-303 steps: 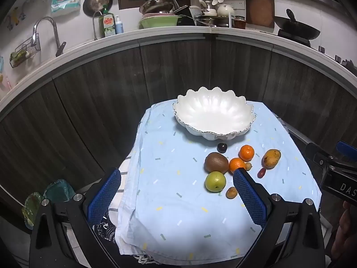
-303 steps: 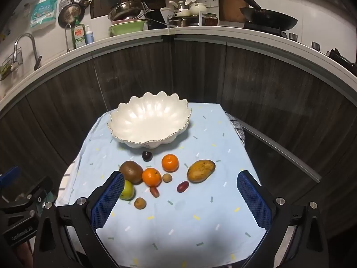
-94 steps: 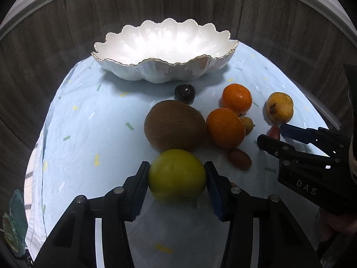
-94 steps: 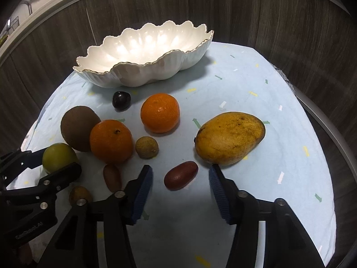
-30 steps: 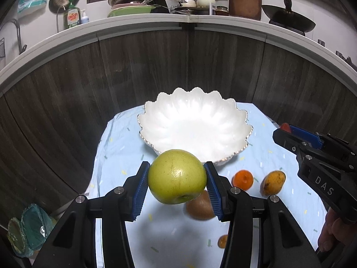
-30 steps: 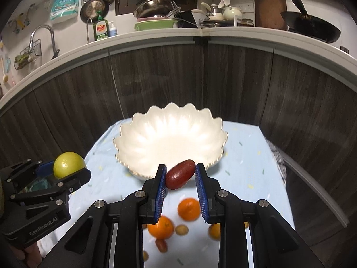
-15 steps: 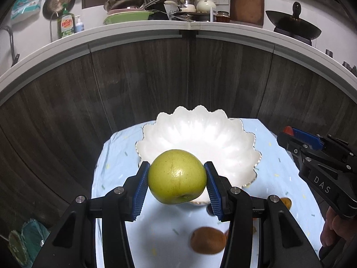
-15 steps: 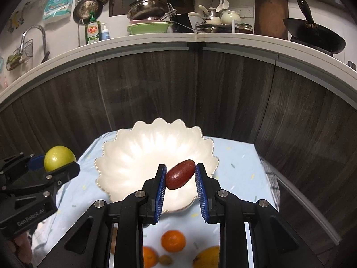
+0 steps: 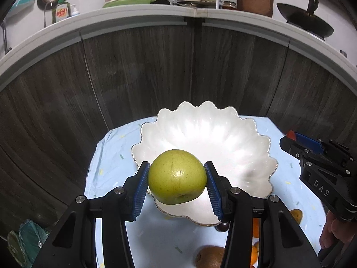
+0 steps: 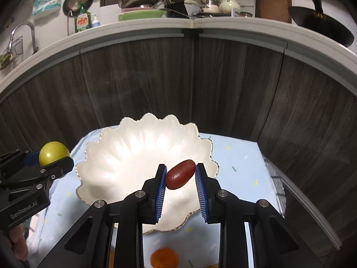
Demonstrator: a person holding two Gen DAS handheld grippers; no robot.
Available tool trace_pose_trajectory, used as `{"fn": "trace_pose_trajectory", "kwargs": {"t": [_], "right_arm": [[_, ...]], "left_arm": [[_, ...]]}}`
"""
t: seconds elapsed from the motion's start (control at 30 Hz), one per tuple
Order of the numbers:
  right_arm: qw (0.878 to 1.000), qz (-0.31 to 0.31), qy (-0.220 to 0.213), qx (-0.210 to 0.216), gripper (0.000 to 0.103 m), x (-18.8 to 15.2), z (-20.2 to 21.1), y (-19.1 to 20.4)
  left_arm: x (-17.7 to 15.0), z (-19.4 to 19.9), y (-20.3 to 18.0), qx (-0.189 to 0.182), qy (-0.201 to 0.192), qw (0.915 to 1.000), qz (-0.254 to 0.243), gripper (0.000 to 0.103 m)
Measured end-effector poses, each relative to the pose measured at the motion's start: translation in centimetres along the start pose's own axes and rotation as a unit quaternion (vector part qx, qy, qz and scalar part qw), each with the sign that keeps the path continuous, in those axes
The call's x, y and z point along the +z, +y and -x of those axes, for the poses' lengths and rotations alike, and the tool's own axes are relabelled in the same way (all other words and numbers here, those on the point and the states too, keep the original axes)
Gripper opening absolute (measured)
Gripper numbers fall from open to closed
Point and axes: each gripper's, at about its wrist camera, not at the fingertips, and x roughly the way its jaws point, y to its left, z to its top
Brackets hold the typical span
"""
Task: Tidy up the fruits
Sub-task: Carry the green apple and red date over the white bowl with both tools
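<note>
One green apple (image 9: 177, 176), pinched between the two blue pads (image 9: 140, 191) of the left gripper (image 9: 177, 188). It's off the cloth, held over the near rim of the bowl. Dimple end faces down and toward the camera; roughly round, no real long axis.

One red oblong fruit (image 10: 180, 177), clamped in the right gripper (image 10: 180, 187), pads (image 10: 161, 192) pressing its two sides. Long axis tilted: upper end to the right, lower end to the left. It hangs over the near right part of the bowl.

One white scalloped bowl (image 9: 256, 151), gold-edged rim, nothing visible inside it. It sits toward the far edge of the blue cloth (image 9: 107, 169), which covers a small table; specks of colour printed on the cloth.

Fruit on the cloth, near side of the bowl, mostly hidden behind the gripper frames:
- 1 brown kiwi (image 9: 209, 256)
- 1 dark plum-like fruit (image 9: 222, 226), touching the bowl's near rim
- 1 yellow-brown mango (image 9: 296, 215), partly seen, toward the right edge
- at least 1 orange (image 10: 164, 258); left wrist view shows orange slivers behind the finger, can't tell if one or two

Two grippers, two hands: fingers of the right hand (image 9: 332, 232) show under its gripper's body; a bit of the left hand (image 10: 19, 243) shows at the left edge of the right wrist view.

Behind the table: dark wood cabinet fronts (image 9: 138, 76), white countertop (image 9: 133, 21) with pans, pots, a dish-soap bottle.
</note>
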Motion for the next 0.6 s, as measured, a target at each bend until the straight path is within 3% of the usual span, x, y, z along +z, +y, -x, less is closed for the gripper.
{"fn": "trace_pose_trajectory", "kwargs": {"t": [0.6], "right_arm": [[0.998,0.005,0.059,-0.003,0.028,-1.0,-5.4,-0.5]], "left_arm": [[-0.7,-4.9,0.4,-0.004,0.048,0.9988,0.003,0.048]]}}
